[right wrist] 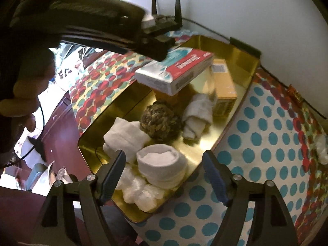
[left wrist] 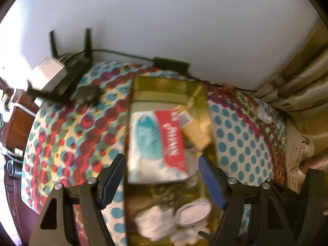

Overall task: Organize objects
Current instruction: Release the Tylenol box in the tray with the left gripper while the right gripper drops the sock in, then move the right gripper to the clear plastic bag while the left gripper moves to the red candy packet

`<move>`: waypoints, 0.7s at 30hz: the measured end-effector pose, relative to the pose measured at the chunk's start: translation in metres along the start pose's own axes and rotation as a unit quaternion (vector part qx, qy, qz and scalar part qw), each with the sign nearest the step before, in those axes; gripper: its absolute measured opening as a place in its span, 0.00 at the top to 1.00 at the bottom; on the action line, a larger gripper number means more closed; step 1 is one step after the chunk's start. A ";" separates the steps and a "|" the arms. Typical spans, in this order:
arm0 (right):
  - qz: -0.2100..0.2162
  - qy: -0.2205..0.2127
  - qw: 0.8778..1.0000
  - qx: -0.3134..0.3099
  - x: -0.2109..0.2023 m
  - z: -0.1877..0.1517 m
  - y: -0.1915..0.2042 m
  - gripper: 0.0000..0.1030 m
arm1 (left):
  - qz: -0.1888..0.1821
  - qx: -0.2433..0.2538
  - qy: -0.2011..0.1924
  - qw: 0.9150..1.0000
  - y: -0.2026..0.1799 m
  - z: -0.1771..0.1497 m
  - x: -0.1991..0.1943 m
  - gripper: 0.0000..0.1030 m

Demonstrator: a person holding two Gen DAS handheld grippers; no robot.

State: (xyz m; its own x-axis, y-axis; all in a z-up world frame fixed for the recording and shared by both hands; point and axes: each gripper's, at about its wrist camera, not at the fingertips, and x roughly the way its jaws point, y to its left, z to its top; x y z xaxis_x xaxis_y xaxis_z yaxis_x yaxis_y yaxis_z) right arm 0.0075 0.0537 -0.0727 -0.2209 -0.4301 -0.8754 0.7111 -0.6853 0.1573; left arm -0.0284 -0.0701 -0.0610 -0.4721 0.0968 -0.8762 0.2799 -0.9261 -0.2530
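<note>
so the gold tin [right wrist: 244,65] on the dotted cloth [right wrist: 266,143] is plainly the collecting place: rolled white cloths [right wrist: 162,168], a woven ball [right wrist: 161,121], a yellow box [right wrist: 224,84] and some plastic-wrapped bits [right wrist: 139,190] all lie inside it. a red and teal box [right wrist: 174,69] sits tilted across the far end, propped on the things beneath, not flat on the floor of the tin; it looks just dropped in.

the left gripper [left wrist: 162,182] hovers over the tin, fingers [left wrist: 114,176] wide apart with nothing between them; the box shows beyond them, untouched as far as i can tell. the right gripper [right wrist: 164,180] stands wide too, straddling a rolled cloth without pressing it. a router [left wrist: 61,73] sits off by the wall.
</note>
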 end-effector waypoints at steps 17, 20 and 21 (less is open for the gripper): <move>-0.077 -0.089 0.981 0.153 -0.074 -0.044 -0.174 0.27 | 0.028 0.057 0.013 0.998 -0.139 0.034 0.052 0.27; -0.105 -0.098 0.972 0.189 -0.080 -0.050 -0.212 0.27 | 0.034 0.061 0.022 0.997 -0.154 0.036 0.064 0.27; -0.115 -0.100 0.968 0.198 -0.081 -0.052 -0.221 0.27 | 0.038 0.064 0.025 0.997 -0.157 0.037 0.067 0.27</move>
State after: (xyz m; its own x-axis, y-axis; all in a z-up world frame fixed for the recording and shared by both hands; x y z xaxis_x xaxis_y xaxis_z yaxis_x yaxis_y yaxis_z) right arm -0.0974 0.2708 -0.0601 -0.4966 -0.3168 -0.8081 0.3251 -0.9311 0.1653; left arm -0.1352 0.0684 -0.0644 -0.4110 0.0393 -0.9108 0.2024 -0.9702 -0.1332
